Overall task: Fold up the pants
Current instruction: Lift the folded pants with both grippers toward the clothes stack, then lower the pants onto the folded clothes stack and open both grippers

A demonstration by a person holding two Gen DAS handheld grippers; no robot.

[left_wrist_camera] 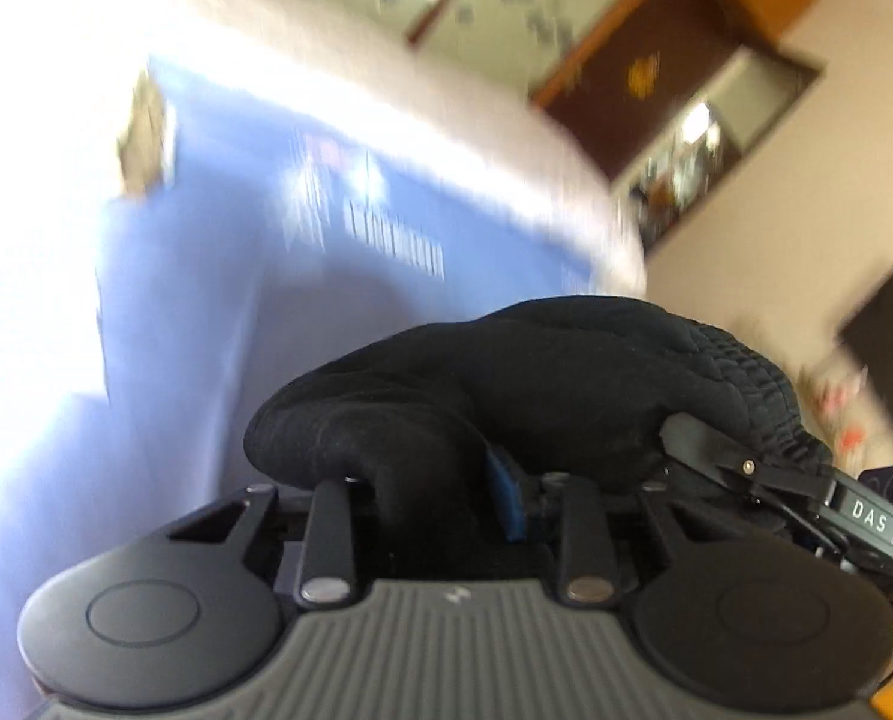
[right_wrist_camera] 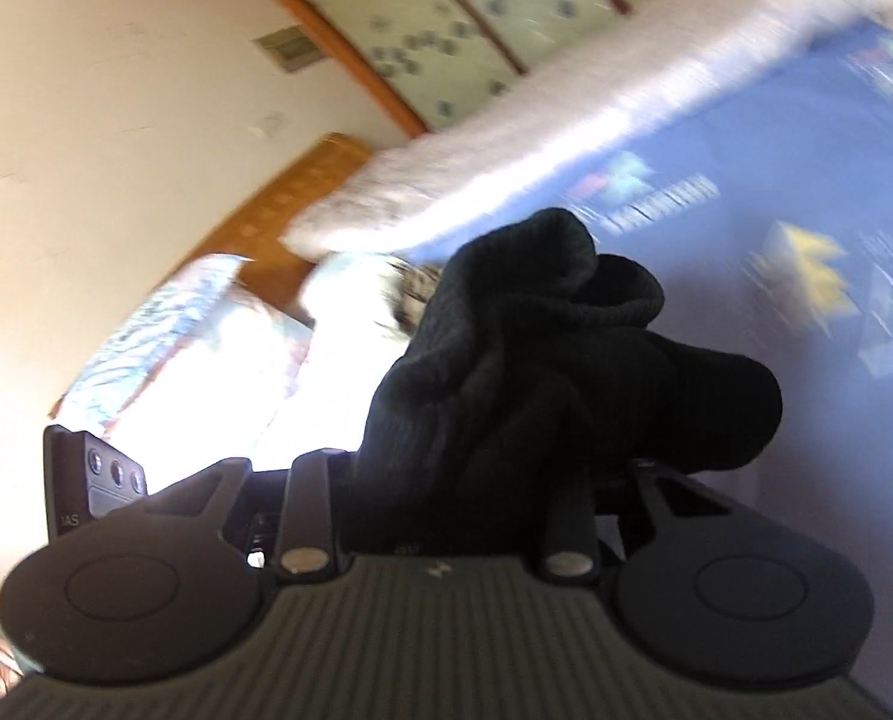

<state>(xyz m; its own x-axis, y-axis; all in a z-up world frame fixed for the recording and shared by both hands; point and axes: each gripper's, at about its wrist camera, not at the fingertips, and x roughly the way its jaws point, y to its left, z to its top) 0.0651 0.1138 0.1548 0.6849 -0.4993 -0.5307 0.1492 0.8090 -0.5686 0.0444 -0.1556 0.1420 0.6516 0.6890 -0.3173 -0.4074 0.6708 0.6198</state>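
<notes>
Both wrist views are blurred, so only the broad layout can be read. In the left wrist view the left gripper (left_wrist_camera: pixel 509 468) has a thick bunch of black knit cloth, the pants (left_wrist_camera: pixel 536 384), piled over its front; the cloth drapes across both fingers and hides the tips, and a blue pad (left_wrist_camera: pixel 509 498) shows at the edge of the fabric. The jaws look drawn in and pinching the cloth. In the right wrist view the right gripper (right_wrist_camera: pixel 476 468) carries a similar black bundle of the pants (right_wrist_camera: pixel 554 360), with a ribbed hem or waistband standing up from between the fingers, so this claw also appears to be pressed together on fabric, though the tips themselves are covered.

Behind the cloth lies a blue printed sheet (left_wrist_camera: pixel 254 276) on a bed, with a white quilted roll (right_wrist_camera: pixel 506 138) along its far side and a wooden headboard (right_wrist_camera: pixel 278 204) beyond. The pants appear to hang from the two grippers above the blue sheet rather than lying flat on it; how much of the garment trails below cannot be seen.

As a judgement, the task is at an early stage: the garment is gripped at two points and bunched, no neat fold is visible, and it remains to spread the pants out, lay them flat and fold them
</notes>
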